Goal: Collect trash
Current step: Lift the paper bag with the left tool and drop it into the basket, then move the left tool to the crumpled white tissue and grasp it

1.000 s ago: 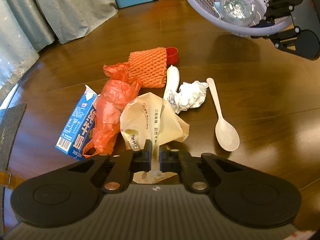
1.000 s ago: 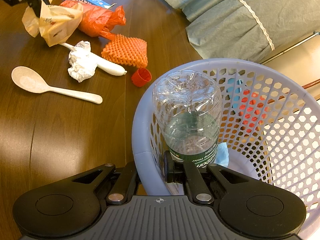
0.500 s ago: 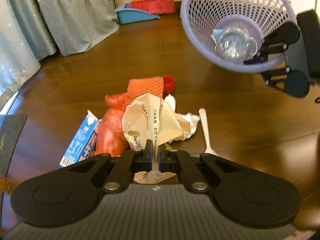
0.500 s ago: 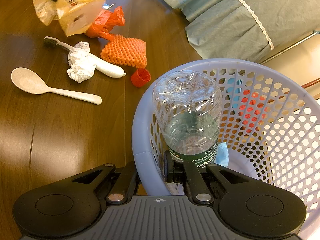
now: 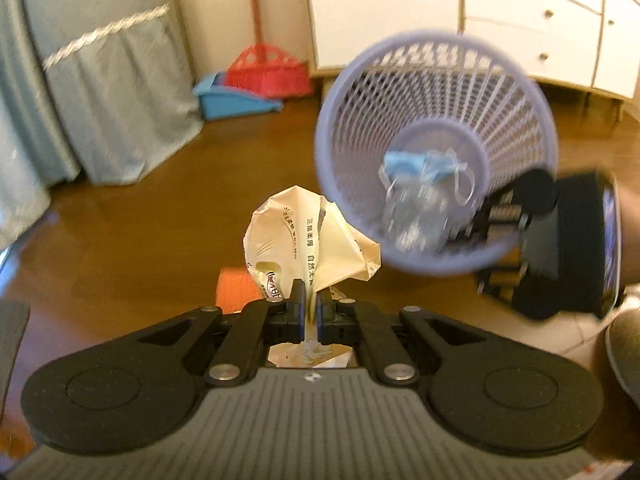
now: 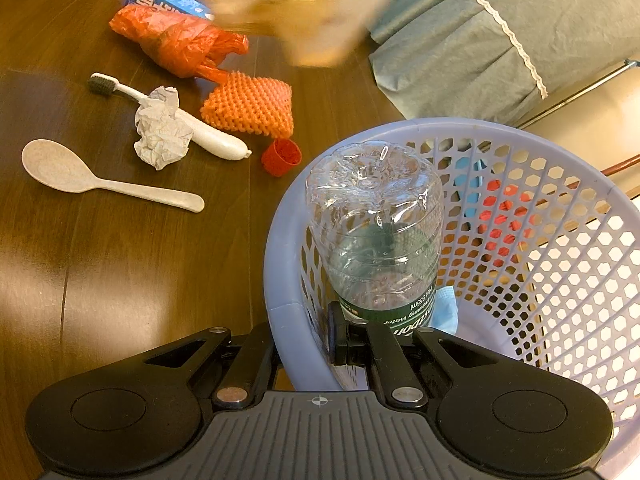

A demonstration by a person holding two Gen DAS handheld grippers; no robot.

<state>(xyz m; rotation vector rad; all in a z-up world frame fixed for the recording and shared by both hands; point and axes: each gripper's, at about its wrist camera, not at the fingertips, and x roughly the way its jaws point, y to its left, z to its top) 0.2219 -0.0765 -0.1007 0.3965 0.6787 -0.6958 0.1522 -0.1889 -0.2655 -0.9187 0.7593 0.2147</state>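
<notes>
Your left tongs [image 5: 308, 312] pinch the crumpled wrapper [image 5: 308, 240] before the basket [image 5: 516, 92], whose rim your right tongs [image 6: 304, 340] clamp. A bottle [image 6: 376, 240] fills the basket's near side. A spoon [image 6: 100, 180], toothbrush [image 6: 200, 128] and red bag [image 6: 180, 44] lie on the table [image 6: 120, 280].

Right gripper [image 6: 304, 344] clamps basket [image 6: 280, 264] rim; bottle [image 6: 376, 232] inside.

**Trash on the floor, trash in the basket**

Crumpled cream wrapper [image 5: 308, 240] with printed text, lifted clear of the wood, near the lavender mesh basket [image 6: 280, 280]. Inside the basket: clear plastic bottle [image 6: 376, 236], base up, and blue face mask [image 5: 420, 164]. Loose on the dark wood: orange plastic bag [image 6: 176, 42], blue carton [image 6: 168, 0], orange foam net [image 6: 250, 106], red cap [image 6: 281, 156], toothbrush [image 6: 208, 136], crumpled white paper [image 6: 160, 128], pale spoon [image 6: 100, 178].
</notes>
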